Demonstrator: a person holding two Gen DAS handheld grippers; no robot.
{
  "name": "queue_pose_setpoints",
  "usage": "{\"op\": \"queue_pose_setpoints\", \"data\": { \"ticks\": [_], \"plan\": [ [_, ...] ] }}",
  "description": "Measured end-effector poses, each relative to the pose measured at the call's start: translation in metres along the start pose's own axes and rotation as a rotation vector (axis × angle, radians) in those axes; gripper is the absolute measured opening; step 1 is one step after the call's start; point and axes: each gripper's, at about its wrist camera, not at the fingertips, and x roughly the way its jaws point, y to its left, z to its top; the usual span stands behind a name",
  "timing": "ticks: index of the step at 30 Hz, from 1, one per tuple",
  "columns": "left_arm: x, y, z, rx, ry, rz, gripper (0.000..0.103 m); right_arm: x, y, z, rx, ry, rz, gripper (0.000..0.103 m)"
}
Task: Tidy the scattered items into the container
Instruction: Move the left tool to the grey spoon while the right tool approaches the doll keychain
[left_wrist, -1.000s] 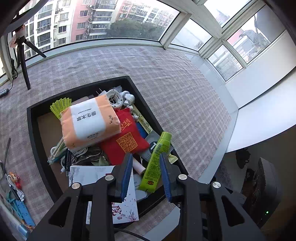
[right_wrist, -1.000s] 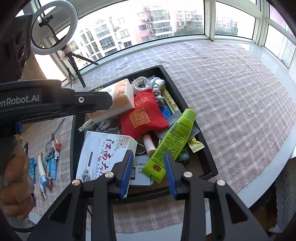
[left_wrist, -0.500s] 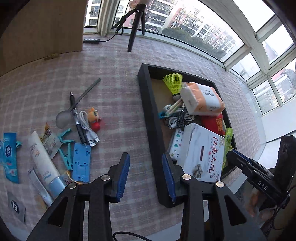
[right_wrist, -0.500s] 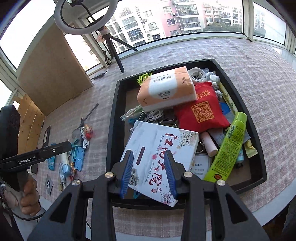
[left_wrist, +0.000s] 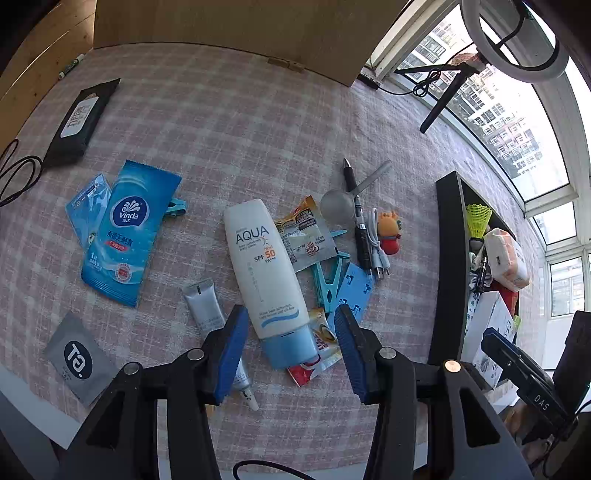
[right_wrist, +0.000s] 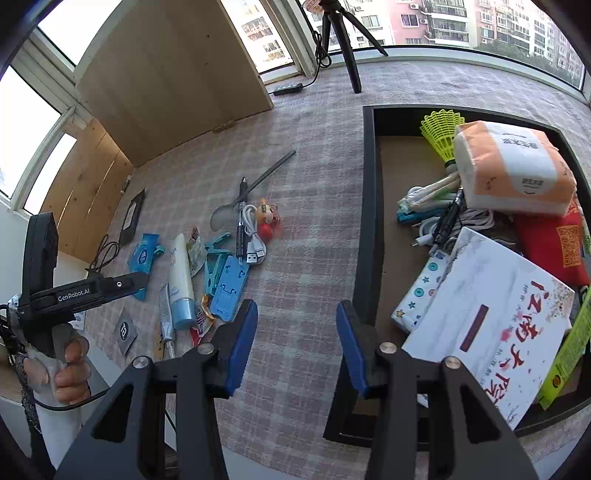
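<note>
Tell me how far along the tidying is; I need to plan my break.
Partly done. The black tray already holds an orange tissue pack, a white printed box and more. Nothing is in hand: the left gripper, jaws opening, hovers over the white sunscreen tube; the right gripper, also opening, is empty. The blue wipes packet, blue phone stand and other bits remain.

tubes on cloth: 2, white sunscreen tube (left_wrist: 266, 273), small silver tube (left_wrist: 207, 308)
blue wipe packs: 2 (left_wrist: 127, 230) (left_wrist: 88, 206)
black wipe pack: 1 (left_wrist: 79, 120)
grey sachet: 1 (left_wrist: 79, 356)
teal clips: 2 seen (left_wrist: 328, 278) (left_wrist: 174, 208)
blue phone stand: 1 (left_wrist: 354, 290)
spoon: 1 (left_wrist: 341, 203)
pen: 1 (left_wrist: 356, 218)
toy figure: 1 (left_wrist: 389, 230)
black tray: 1 (right_wrist: 369, 206)
shuttlecock in tray: 1 (right_wrist: 441, 134)
</note>
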Motion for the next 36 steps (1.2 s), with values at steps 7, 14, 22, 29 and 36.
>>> {"op": "queue_pose_setpoints", "data": {
  "ticks": [7,14,22,29,36],
  "plan": [
    [0.013,0.003,0.002,-0.002,0.037,0.007,0.049,0.035,0.034,0.007,-0.012,0.058,0.018,0.046],
    [0.02,0.0,0.007,0.005,0.054,0.003,0.05,0.039,0.044,0.043,-0.02,0.047,-0.011,0.046],
    [-0.001,-0.015,0.039,0.098,0.0,0.011,0.05,0.05,0.044,0.097,0.01,0.036,-0.036,0.046],
    [0.007,-0.057,0.07,0.333,0.007,0.062,0.05,0.07,0.041,0.113,-0.102,0.1,-0.094,0.046],
    [0.054,-0.09,0.095,0.502,0.104,0.079,0.05,0.102,0.026,0.106,-0.13,0.189,-0.079,0.046]
  ]
}}
